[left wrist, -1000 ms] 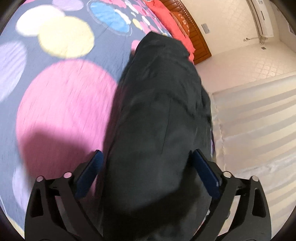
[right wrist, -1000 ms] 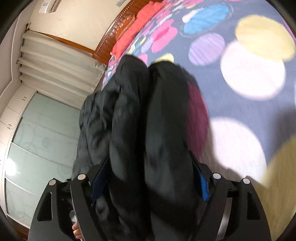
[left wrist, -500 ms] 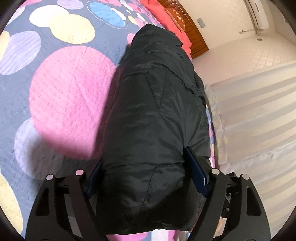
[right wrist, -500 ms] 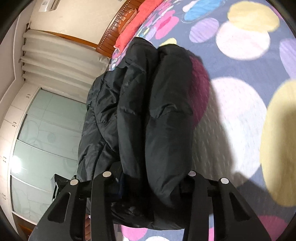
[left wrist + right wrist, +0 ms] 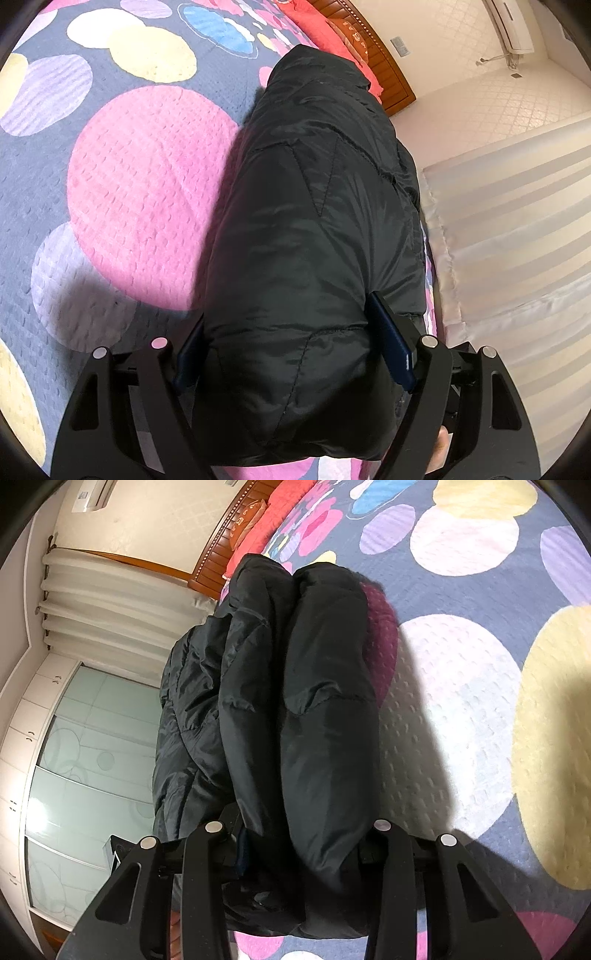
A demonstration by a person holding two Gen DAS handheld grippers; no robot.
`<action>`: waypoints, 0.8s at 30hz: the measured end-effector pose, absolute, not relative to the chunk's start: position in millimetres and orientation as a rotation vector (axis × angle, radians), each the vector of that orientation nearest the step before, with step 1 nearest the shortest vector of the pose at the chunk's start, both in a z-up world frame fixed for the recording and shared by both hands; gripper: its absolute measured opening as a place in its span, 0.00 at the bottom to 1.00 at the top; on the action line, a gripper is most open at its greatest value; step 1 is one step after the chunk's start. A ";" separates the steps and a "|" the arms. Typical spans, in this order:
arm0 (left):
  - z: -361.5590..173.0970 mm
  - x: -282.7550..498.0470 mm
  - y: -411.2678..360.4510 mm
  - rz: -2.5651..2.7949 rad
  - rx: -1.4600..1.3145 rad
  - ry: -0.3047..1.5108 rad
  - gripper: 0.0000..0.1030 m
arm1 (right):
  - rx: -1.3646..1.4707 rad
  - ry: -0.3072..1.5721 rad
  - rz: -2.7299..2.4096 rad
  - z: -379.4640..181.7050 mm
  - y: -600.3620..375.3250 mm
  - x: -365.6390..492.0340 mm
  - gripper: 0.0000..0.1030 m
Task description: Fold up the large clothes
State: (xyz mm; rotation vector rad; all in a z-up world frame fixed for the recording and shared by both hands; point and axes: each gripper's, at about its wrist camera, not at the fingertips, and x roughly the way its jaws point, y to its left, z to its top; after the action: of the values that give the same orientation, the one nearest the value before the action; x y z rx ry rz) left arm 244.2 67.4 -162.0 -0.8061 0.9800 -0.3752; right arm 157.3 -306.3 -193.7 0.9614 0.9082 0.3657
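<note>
A bulky black padded jacket (image 5: 310, 229) lies folded lengthwise along the edge of a bed with a grey bedspread (image 5: 55, 177) covered in coloured circles. My left gripper (image 5: 291, 332) is shut on the near end of the folded jacket, its blue pads pressing both sides. In the right wrist view the jacket (image 5: 295, 686) shows as two thick folded layers. My right gripper (image 5: 299, 834) is shut on that bundle, its fingertips hidden in the fabric.
Red pillows (image 5: 325, 26) and a wooden headboard (image 5: 391, 77) stand at the far end of the bed. White curtains (image 5: 517, 221) hang beside the bed. A wardrobe with frosted glass doors (image 5: 85, 775) stands past the bed's edge.
Both grippers have closed on the jacket: jaws wide a second ago, now clamped on it. The views have steadied and the jacket sits slightly farther from the cameras.
</note>
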 end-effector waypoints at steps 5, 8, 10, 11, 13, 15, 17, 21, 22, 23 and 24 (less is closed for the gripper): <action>-164.7 244.3 68.3 -0.379 -0.796 0.977 0.77 | 0.974 0.905 0.367 -199.9 -308.4 157.6 0.38; -165.5 244.7 68.5 -0.379 -0.793 0.976 0.77 | 0.979 0.903 0.368 -202.1 -310.0 156.7 0.38; -165.5 244.7 68.0 -0.380 -0.792 0.976 0.77 | 0.980 0.903 0.368 -202.6 -310.6 156.5 0.39; -165.6 244.6 68.2 -0.380 -0.792 0.975 0.77 | 0.982 0.902 0.369 -203.3 -311.0 156.1 0.39; -165.9 244.6 68.1 -0.379 -0.794 0.975 0.78 | 0.984 0.901 0.369 -204.5 -311.4 155.6 0.39; -166.2 244.7 68.2 -0.377 -0.794 0.975 0.79 | 0.986 0.899 0.366 -205.4 -311.9 154.8 0.39; -166.8 245.2 68.2 -0.371 -0.794 0.977 0.82 | 0.987 0.895 0.364 -205.8 -312.5 154.2 0.40; -168.0 245.3 70.2 -0.356 -0.798 0.987 0.89 | 0.990 0.885 0.360 -205.0 -311.6 152.3 0.45; -168.1 245.0 71.1 -0.353 -0.797 0.988 0.89 | 0.995 0.883 0.358 -205.0 -312.0 151.7 0.47; -167.7 244.6 71.3 -0.351 -0.794 0.988 0.89 | 0.998 0.883 0.356 -204.3 -311.9 151.1 0.47; -166.3 243.9 71.5 -0.347 -0.786 0.988 0.90 | 1.002 0.883 0.352 -203.8 -312.3 150.2 0.49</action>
State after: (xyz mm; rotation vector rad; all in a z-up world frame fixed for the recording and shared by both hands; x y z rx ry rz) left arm 243.9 71.5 -166.3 -0.7863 0.9877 -0.3466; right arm 150.2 -312.3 -203.8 1.0022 0.8831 0.3525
